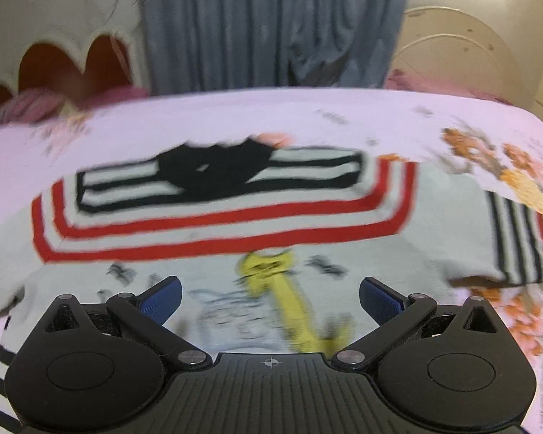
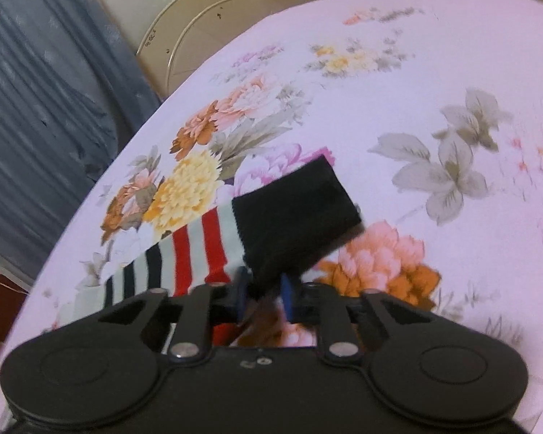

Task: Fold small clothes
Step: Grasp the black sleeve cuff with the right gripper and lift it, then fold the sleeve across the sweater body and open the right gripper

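The small striped shirt (image 1: 235, 224) lies flat on the floral bedsheet (image 2: 434, 72), its sleeve running out sideways. The right hand-held gripper (image 2: 264, 289) is pinched on the black sleeve cuff (image 2: 293, 213), which juts forward from its jaws. The left hand-held gripper (image 1: 269, 298) hangs wide and empty over the shirt's body.

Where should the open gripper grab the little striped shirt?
Probably the free sleeve's cuff, off the left edge here. The left gripper hangs open over the shirt's flat middle; the right gripper pinches the other black cuff. Come from outside.
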`<state>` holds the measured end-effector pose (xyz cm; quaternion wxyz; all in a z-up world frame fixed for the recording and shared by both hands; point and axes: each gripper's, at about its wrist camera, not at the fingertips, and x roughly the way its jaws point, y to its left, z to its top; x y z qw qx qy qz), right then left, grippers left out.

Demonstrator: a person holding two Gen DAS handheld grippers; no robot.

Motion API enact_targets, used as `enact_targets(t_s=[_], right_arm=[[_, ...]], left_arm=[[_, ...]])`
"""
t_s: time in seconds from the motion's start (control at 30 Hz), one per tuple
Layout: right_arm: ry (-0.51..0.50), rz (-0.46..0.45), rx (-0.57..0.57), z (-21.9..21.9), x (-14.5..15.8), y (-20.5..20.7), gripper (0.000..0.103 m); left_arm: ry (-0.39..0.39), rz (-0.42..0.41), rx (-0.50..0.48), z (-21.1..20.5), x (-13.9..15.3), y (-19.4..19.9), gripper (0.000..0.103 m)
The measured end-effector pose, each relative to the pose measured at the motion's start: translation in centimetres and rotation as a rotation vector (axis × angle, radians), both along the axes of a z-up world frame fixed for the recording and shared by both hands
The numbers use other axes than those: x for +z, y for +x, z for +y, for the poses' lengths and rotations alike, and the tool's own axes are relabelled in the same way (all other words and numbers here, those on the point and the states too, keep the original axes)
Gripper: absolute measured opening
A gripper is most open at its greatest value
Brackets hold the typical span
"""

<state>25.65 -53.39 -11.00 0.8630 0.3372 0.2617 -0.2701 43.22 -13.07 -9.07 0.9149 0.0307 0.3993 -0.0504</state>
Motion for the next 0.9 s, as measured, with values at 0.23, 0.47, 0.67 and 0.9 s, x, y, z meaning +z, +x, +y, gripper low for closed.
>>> enact_targets(t_s=[0.23, 0.47, 0.67, 0.9], right_arm=[[-0.286, -0.030, 0.272, 9.1, 5.4, 4.8, 0.007], [-0.378, -0.078, 0.676, 26.0, 6.8, 10.1, 0.007], [-0.383, -0.014, 0.972, 38.2, 3.2, 12.4, 0.006], [-0.414, 0.038, 1.068, 43.7, 1.0, 11.1, 0.034]], left_arm=[[-0.092, 0.012, 0.059, 8.1, -1.4, 2.3, 0.103], [-0.181, -0.029, 0.089, 15.4, -0.3, 3.0, 0.103], [-0.245, -0.015, 0.119, 20.7, -0.9, 2.9, 0.103], [-0.327, 0.003, 0.065, 21.2, -2.1, 3.3, 0.103]])
